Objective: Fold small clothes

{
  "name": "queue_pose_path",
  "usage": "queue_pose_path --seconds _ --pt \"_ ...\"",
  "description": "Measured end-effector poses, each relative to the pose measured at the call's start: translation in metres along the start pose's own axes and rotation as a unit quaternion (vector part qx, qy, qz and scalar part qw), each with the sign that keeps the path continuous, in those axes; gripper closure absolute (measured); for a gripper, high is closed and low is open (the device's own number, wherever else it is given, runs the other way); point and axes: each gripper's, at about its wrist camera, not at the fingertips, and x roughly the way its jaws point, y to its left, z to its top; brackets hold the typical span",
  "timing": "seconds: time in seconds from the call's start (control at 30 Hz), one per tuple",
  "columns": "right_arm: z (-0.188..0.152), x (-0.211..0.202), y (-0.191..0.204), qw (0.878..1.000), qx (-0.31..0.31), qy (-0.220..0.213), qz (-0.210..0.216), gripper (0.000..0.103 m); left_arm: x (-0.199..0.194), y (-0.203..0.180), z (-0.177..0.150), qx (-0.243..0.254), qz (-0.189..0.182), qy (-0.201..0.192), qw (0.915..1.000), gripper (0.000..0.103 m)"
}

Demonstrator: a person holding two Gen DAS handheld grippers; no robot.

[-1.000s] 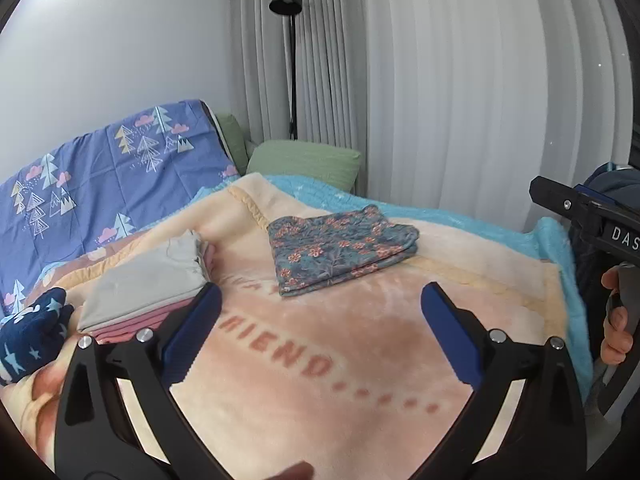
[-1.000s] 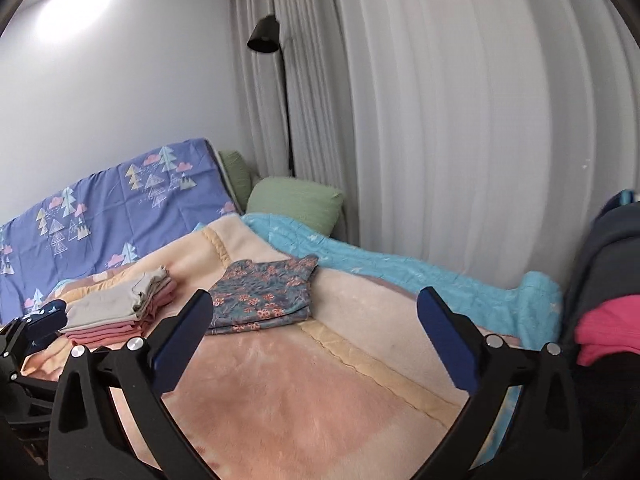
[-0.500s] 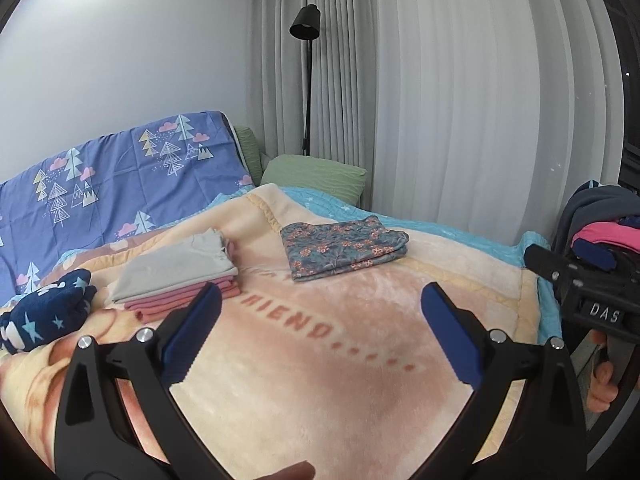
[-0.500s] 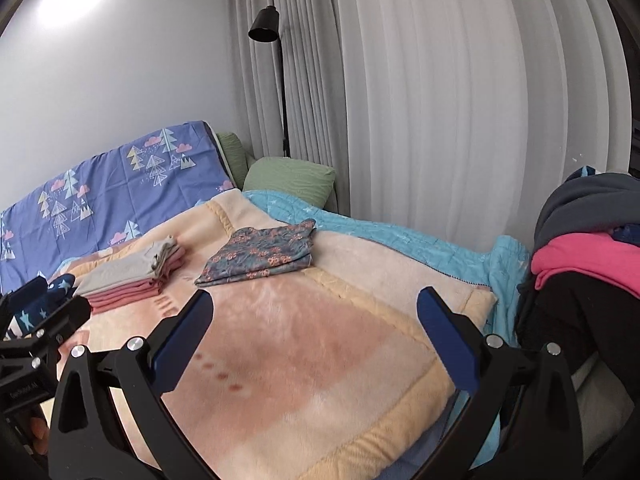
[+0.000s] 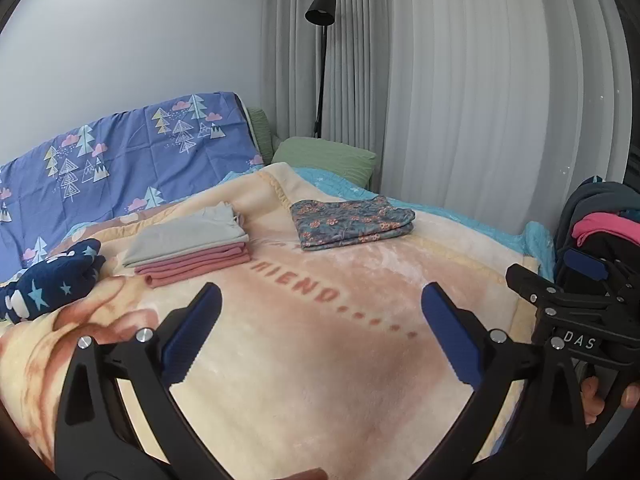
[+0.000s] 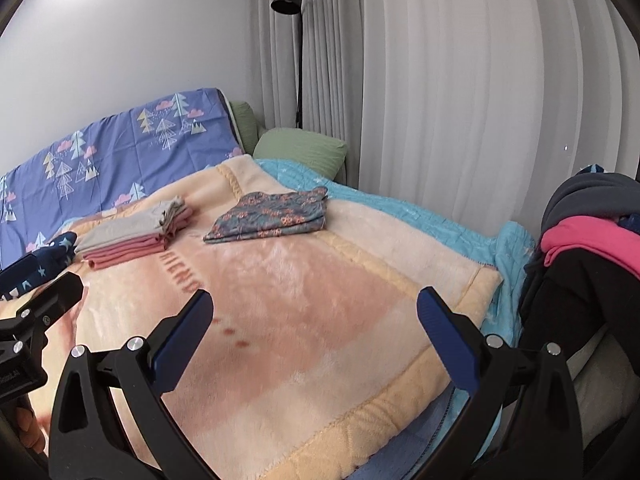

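Bedroom seen from the left wrist camera: the left gripper (image 5: 320, 320) hovers above a peach fleece blanket (image 5: 320, 360) printed with the letters "FRIEND", its blue-padded fingers spread wide and holding nothing. On the blanket lie a folded floral garment (image 5: 350, 222), a stack of folded grey and pink clothes (image 5: 188, 246) well to its left, and a navy star-print garment (image 5: 52, 278) at the left edge. A blue tree-print sheet (image 5: 120, 156) leans against the pale wall, with a green pillow (image 5: 324, 154), black floor lamp (image 5: 320, 12) and pleated white curtains (image 5: 480, 100) behind. The right gripper (image 5: 580, 292) shows at the right edge.

From the right wrist camera, the right gripper's fingers (image 6: 180, 332) are also spread and empty above the blanket's corner. A turquoise quilt (image 6: 400, 208) lies beneath the blanket. Piled dark and pink clothes (image 6: 580, 240) sit right of the bed.
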Motion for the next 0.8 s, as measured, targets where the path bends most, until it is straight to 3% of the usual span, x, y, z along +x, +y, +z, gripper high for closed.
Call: queue_pose_path --seconds 0.8 --pt "-0.001 -0.007 0.033 0.999 -0.036 0.001 0.015 0.001 -0.024 0.016 -0.022 -0.015 0.04 0.022 0.9988 0.002"
